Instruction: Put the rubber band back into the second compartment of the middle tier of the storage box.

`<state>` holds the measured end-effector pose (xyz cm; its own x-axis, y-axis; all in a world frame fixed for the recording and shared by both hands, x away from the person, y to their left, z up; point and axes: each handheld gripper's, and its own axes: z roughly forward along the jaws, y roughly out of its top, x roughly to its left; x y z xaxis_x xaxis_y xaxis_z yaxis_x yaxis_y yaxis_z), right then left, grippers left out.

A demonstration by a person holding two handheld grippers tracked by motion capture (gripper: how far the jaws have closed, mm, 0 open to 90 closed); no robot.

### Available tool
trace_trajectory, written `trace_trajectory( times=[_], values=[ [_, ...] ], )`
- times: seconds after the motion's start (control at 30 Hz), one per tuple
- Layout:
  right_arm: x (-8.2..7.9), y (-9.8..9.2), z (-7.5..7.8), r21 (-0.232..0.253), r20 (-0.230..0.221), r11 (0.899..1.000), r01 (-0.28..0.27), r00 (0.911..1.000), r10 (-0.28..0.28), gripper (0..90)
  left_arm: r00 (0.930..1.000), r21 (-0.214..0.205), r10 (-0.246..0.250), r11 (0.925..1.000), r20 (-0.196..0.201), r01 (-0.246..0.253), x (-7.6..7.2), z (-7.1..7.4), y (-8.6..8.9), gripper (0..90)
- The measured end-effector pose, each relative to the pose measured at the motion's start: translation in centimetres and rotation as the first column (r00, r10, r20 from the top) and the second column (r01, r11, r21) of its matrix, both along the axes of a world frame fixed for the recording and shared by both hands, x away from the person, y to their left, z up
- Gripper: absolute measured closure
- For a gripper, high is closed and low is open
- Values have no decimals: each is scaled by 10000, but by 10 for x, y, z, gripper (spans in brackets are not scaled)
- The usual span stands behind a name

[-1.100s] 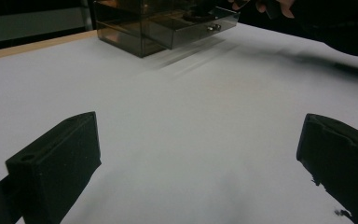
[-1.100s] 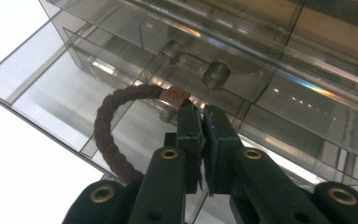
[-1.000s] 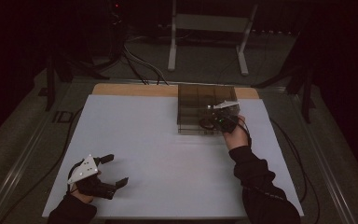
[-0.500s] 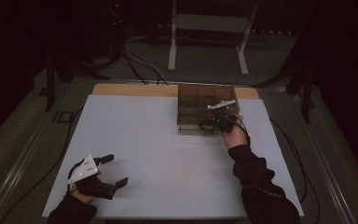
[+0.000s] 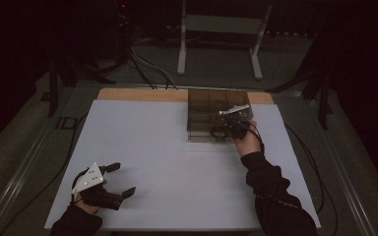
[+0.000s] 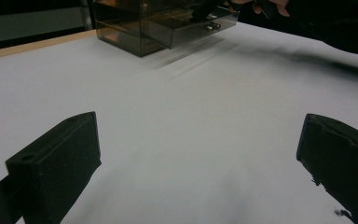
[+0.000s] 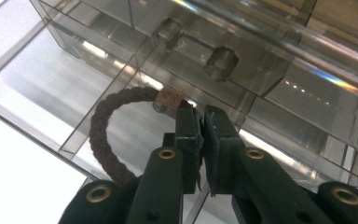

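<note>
Bracelet [image 7: 103, 135] loop curving left of right tongs [image 7: 200, 114], tongs clamped on it, left tongs [image 6: 200, 158] wide apart.

White table [image 5: 177, 147], smoky drawer box [image 5: 211, 105]

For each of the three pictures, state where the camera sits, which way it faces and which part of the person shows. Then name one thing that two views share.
High view: above the person's side, facing forward and down on the white table; both forearms, left tongs, right tongs.
Left gripper view: on the left tongs, facing across the table; open jaws.
Right gripper view: on the right tongs, facing the drawer box; shut jaws by a brown cord loop.
Shared: the drawer box.
</note>
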<state>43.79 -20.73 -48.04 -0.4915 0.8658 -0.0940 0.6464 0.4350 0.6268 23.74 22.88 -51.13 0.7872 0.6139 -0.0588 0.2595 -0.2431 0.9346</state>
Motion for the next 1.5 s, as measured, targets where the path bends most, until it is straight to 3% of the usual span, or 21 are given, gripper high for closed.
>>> trace_trajectory(
  times=[0.17,0.87,0.93,1.2,1.37,1.5],
  values=[
    [-1,-1,3,113,72,9999,-16,10000,15,820,10000,14,-11,10000,-13,11,0,0,0,3],
    [-14,-2,18,1179,488,9925,-328,9984,272,452,10000,32,14,10000,4,-14,0,0,0,3],
    [-15,-2,19,1453,406,9881,-499,9982,445,355,10000,103,10,9999,-12,-10,0,0,0,3],
    [-20,-2,24,1929,580,9779,-804,9958,705,161,10000,86,20,10000,-64,-20,0,0,-1,3],
    [-23,-2,26,2099,629,9718,-1075,9934,963,123,10000,67,14,10000,-37,-13,0,0,-1,3],
    [-27,-2,30,2255,820,9610,-1602,9860,1451,24,10000,83,-2,10000,-15,2,0,0,-1,3]
  ],
)
